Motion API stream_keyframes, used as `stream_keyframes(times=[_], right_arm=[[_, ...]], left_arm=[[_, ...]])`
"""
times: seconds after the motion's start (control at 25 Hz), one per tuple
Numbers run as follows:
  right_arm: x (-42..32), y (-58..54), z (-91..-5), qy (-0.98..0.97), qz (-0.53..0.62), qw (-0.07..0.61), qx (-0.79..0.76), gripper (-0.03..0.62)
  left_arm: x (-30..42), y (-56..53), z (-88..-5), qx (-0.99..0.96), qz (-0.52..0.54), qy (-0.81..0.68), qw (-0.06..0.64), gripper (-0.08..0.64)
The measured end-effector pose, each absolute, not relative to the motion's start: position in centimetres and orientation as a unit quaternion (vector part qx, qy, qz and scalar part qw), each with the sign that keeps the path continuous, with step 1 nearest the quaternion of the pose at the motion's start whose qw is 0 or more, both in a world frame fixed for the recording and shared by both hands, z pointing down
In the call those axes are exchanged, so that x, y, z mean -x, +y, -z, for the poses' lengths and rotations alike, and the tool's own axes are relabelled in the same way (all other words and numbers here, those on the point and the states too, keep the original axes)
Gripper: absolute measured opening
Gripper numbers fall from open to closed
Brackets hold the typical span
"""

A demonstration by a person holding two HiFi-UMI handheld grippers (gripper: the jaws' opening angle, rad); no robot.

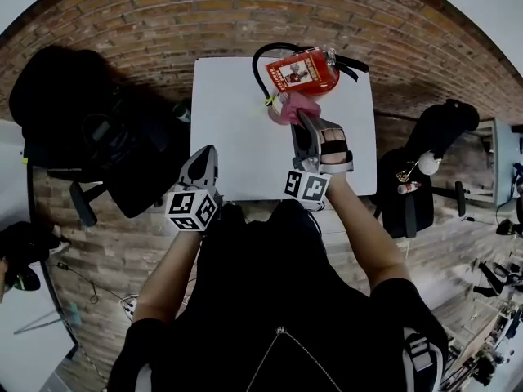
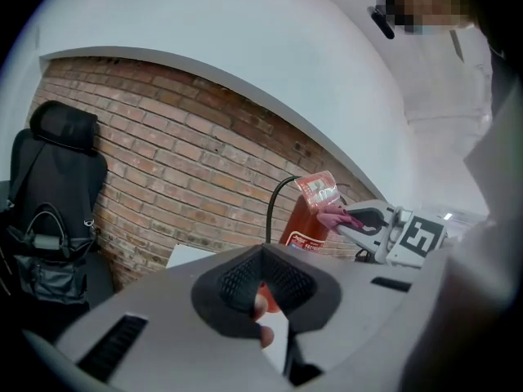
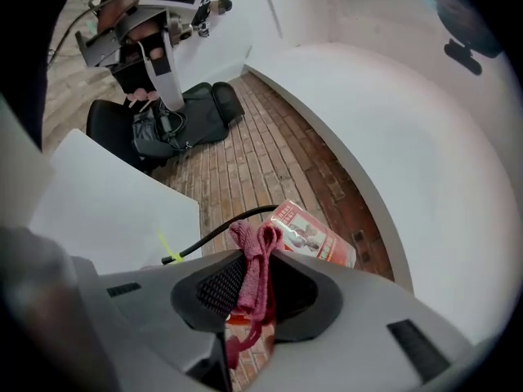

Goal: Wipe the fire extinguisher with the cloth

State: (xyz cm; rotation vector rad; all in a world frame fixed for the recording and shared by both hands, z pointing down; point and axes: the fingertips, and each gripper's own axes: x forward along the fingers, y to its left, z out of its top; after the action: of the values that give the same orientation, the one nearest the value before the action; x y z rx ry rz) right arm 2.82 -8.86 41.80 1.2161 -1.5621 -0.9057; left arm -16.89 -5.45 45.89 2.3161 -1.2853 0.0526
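Note:
A red fire extinguisher (image 1: 304, 72) with a black hose lies on its side at the far right of the white table (image 1: 237, 137). Just in front of it, my right gripper (image 1: 301, 118) is shut on a bunched pink cloth (image 1: 291, 109), which touches the extinguisher's near side. In the right gripper view the cloth (image 3: 255, 272) hangs between the jaws, with the extinguisher's label (image 3: 315, 235) right behind it. My left gripper (image 1: 206, 155) hovers by the table's front left edge, shut and holding nothing. From the left gripper view, the extinguisher (image 2: 304, 219) and cloth (image 2: 331, 216) are ahead.
A black office chair (image 1: 98, 137) carrying a dark bag stands to the left of the table. Another black chair (image 1: 425, 170) is at the right. The floor is brick, and a curved white wall rises behind the table.

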Motion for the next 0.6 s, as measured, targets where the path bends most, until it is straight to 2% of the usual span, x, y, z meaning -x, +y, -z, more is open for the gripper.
stream_keyframes(times=[0.6], right_arm=[[-2.1,-11.0,-41.0,-0.555,0.402,0.508,-0.521,0.101]], left_arm=[[22.1,-6.3,-48.5,-0.867,-0.034,-0.418,0.270,0.026]])
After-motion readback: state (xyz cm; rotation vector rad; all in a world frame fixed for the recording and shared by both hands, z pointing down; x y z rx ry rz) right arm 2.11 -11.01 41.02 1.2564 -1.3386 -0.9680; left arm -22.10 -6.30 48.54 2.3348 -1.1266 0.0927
